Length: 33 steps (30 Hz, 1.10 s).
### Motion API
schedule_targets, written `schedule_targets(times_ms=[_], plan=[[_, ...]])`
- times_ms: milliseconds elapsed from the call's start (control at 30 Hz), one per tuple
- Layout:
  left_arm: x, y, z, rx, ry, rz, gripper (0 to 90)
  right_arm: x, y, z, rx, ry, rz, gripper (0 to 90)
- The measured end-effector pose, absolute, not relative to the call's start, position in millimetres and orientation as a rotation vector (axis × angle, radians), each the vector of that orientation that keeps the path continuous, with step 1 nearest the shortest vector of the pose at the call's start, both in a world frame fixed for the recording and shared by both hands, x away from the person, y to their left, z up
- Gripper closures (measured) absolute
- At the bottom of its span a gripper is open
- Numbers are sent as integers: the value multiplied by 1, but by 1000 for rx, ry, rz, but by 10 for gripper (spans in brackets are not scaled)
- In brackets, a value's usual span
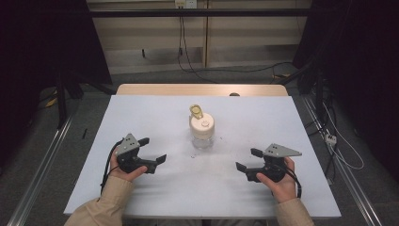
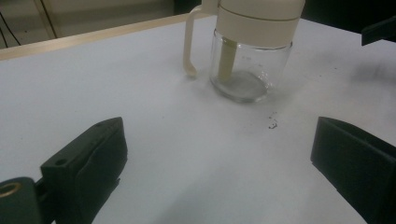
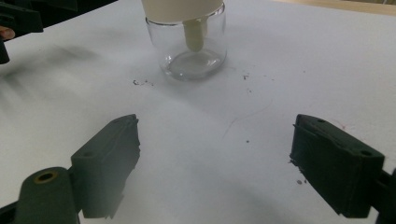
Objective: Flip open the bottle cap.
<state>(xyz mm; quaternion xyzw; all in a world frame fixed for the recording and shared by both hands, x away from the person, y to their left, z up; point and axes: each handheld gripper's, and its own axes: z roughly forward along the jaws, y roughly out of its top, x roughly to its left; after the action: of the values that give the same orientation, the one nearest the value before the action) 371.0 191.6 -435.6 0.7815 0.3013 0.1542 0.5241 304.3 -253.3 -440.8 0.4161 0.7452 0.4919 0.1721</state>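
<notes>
The glass jar (image 1: 203,133) with its cream lid stands alone mid-table, the sole obstacle. Bare table (image 1: 155,110) lies open on all its sides, out to every edge, so either gripper can pass

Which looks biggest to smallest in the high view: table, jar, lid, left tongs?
1. table
2. left tongs and jar: alike, and the tongs sit nearer the camera, so unranked
3. lid

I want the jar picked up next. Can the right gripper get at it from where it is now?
Probably yes. The right gripper is open and points toward the jar, with bare table between them. The left gripper sits off on the other side.
</notes>
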Motion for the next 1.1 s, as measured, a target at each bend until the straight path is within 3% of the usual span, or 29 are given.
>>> schedule_targets(times_ms=[1100], plan=[[357, 235, -440, 1866, 773, 387, 39, 285, -286, -448, 1216, 2074, 1362, 148]])
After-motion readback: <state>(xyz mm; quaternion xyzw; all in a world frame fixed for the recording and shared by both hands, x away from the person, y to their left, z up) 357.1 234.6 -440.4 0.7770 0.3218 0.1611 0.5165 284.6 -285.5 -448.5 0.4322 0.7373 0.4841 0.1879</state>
